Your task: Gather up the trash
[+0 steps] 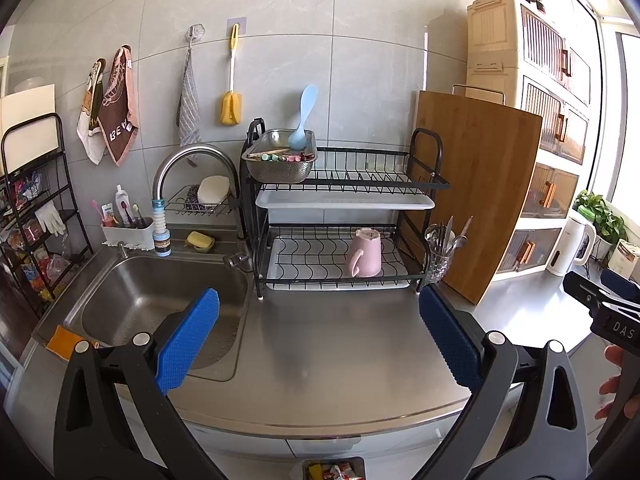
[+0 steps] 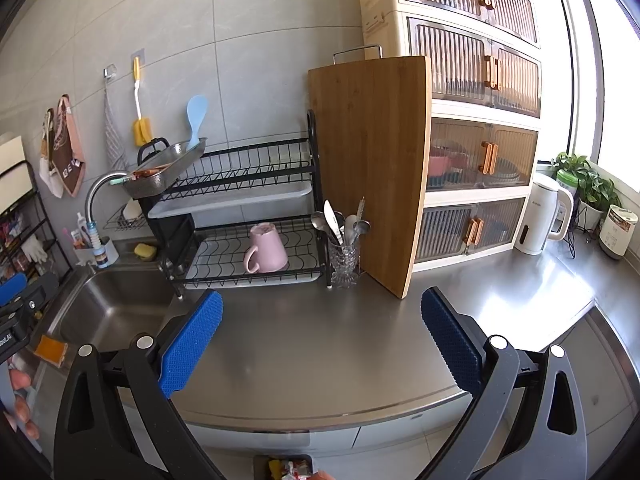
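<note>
Dish rack [image 1: 340, 216], cutting board [image 1: 476, 184] (leaning) behind steel counter [image 1: 340, 352].

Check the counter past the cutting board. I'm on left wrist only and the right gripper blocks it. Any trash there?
Observer: None that I can see. In the right wrist view the counter shows only bare steel between the cutting board and the kettle.
Operator: Beyond the kettle?
Observer: A white cylindrical appliance stands on the counter, in front of the potted plant.
Operator: Right gripper state?
Observer: The right gripper is open, with nothing between its pads.
</note>
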A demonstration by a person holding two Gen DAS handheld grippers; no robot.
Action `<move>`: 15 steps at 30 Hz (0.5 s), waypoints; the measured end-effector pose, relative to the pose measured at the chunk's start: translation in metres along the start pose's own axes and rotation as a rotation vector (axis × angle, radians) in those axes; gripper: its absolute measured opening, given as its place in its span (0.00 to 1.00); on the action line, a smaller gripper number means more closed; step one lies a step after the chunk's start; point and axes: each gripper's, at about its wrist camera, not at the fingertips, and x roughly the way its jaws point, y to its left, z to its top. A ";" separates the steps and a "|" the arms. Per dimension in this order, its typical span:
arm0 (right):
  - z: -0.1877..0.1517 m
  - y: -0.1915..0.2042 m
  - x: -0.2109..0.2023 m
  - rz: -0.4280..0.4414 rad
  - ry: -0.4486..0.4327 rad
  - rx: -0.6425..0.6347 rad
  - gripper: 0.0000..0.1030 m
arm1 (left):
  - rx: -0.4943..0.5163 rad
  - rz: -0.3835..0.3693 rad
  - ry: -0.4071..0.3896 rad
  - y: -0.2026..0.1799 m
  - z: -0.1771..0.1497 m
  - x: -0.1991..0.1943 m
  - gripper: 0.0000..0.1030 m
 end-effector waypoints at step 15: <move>0.001 0.001 0.004 0.003 0.009 0.001 0.97 | 0.002 -0.001 0.002 0.000 0.001 0.002 0.92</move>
